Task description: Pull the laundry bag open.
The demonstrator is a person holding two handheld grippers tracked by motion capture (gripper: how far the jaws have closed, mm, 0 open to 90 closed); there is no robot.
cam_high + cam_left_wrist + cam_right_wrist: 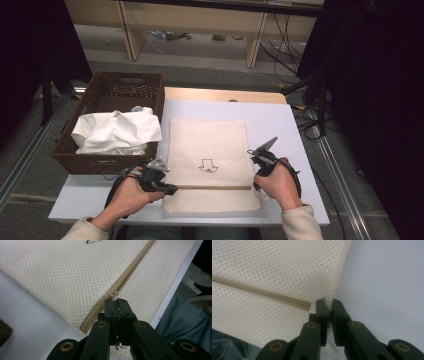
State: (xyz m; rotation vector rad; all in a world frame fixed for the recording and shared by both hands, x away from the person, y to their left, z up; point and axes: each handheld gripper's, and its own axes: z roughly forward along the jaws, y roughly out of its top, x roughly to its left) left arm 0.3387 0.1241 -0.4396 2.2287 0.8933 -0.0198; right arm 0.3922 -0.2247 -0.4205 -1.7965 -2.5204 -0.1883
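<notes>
Your left gripper [115,300] has its jaws pinched together on the zipper pull [113,293] of the mesh laundry bag [75,275], right where the tan zipper [130,275] runs diagonally across the left gripper view; in the high view that same gripper [167,189] sits at the left end of the zipper line, near the front left corner of the bag [210,160]. Your right gripper [327,301] is clamped narrow on the bag's edge, with a tuft of cream mesh [287,270] bunched between the jaw tips just beside the end of the zipper [262,293]; from above you can see it [256,186] holding the bag's right side at the zipper's far end. You have the bag lying flat on the pale table [280,125], long side running away from you, a small dark printed mark [208,166] in its middle just beyond the zipper, and the zipper looks closed along the length you can see. Left of the bag, touching the table's edge area, stands a dark woven basket [100,95] with crumpled white cloth [117,132] piled inside it. Your hands come in from the near edge, one on each gripper, well apart across the bag's width
</notes>
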